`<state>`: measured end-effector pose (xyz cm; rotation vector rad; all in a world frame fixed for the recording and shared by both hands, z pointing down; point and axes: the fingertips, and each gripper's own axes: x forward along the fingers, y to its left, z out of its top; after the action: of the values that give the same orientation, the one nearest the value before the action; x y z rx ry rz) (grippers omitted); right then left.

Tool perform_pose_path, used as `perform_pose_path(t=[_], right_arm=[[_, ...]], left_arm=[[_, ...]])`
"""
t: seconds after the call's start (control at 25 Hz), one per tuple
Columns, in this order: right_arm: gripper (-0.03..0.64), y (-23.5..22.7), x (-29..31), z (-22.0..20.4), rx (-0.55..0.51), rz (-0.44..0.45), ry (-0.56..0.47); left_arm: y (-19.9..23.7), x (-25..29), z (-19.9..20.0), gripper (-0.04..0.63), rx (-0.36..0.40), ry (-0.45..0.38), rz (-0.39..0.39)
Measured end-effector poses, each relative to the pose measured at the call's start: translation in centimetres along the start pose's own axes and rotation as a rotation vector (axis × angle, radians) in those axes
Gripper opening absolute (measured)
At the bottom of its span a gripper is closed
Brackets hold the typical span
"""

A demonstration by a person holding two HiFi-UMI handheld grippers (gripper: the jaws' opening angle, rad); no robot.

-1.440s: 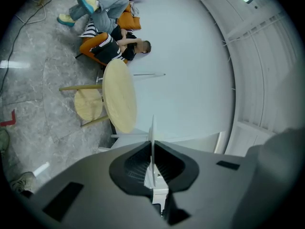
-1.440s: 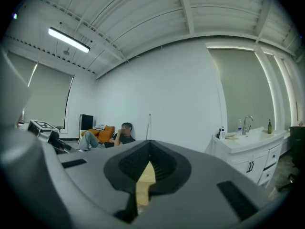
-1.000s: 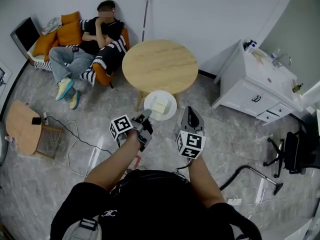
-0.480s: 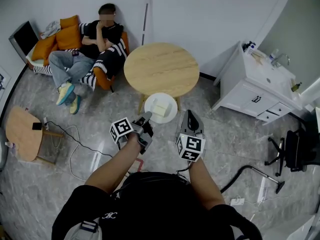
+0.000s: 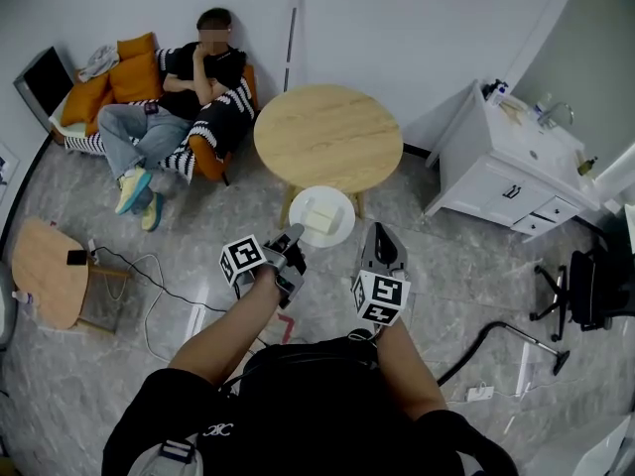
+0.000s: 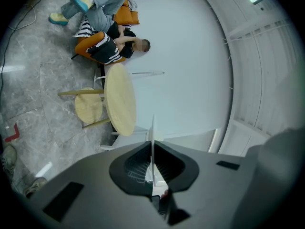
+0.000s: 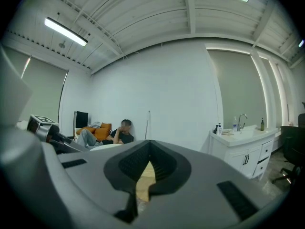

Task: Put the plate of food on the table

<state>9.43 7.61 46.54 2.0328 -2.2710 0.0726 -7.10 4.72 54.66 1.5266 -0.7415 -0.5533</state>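
My left gripper (image 5: 294, 234) clamped on plate (image 5: 338, 229) rim (pale food block (image 5: 318, 214) on top), near round table (image 5: 327, 137) edge. Right gripper (image 5: 380, 234) closed, empty, alongside.

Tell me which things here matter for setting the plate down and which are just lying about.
Job: plate, food on it, left gripper clamped on its rim, round table.
Lying about: seated person, small side table, white cabinet, office chair.
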Motion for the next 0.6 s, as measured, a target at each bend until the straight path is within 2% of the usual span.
perform_pose_path(t=[0.24, 0.6], right_arm=[[0.005, 0.3, -0.3, -0.1, 0.002, -0.010, 0.009], [0.005, 1.9, 1.7, -0.4, 0.015, -0.008, -0.004]], left_arm=[[0.5, -0.4, 0.3, 0.023, -0.005, -0.002, 0.017], [0.6, -0.7, 2.7, 0.023, -0.012, -0.003, -0.015]])
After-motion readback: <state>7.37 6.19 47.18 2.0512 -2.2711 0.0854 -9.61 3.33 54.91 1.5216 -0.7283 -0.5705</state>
